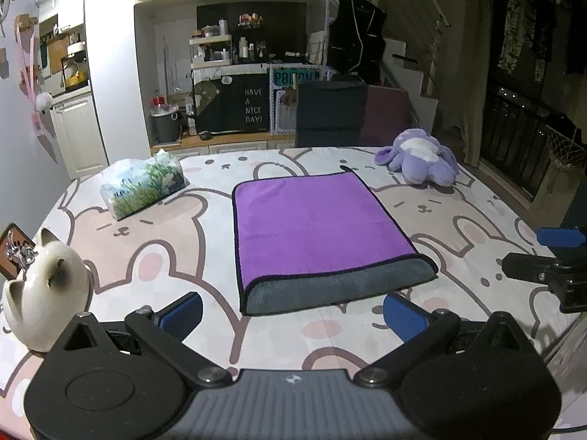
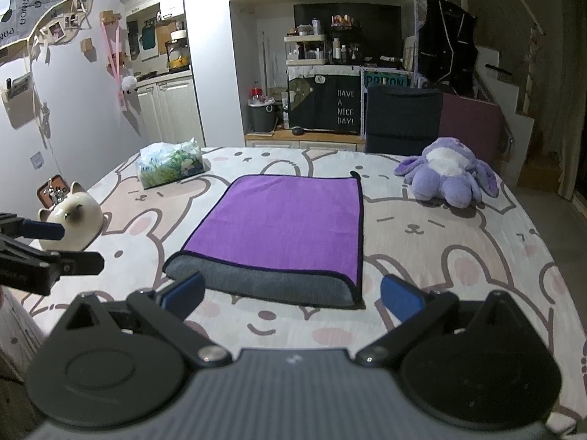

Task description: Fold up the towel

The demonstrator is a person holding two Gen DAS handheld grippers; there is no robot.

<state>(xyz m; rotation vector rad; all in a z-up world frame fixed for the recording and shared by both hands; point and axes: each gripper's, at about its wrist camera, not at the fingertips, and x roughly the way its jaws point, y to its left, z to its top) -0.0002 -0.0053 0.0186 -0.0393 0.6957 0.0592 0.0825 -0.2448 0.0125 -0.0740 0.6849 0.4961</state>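
A purple towel (image 1: 315,223) with a grey underside lies folded flat on the bear-print table cover (image 1: 165,256); its grey lower layer sticks out along the near edge. It also shows in the right wrist view (image 2: 286,227). My left gripper (image 1: 293,315) is open and empty, just short of the towel's near edge. My right gripper (image 2: 293,297) is open and empty, also just short of the near edge. The right gripper shows at the right edge of the left wrist view (image 1: 550,256), and the left gripper at the left edge of the right wrist view (image 2: 47,245).
A tissue pack (image 1: 143,187) lies at the far left of the table. A purple plush toy (image 1: 422,161) sits at the far right. A white cat figurine (image 1: 44,286) stands at the near left by a small tray (image 1: 11,249). A dark chair (image 1: 330,113) stands behind the table.
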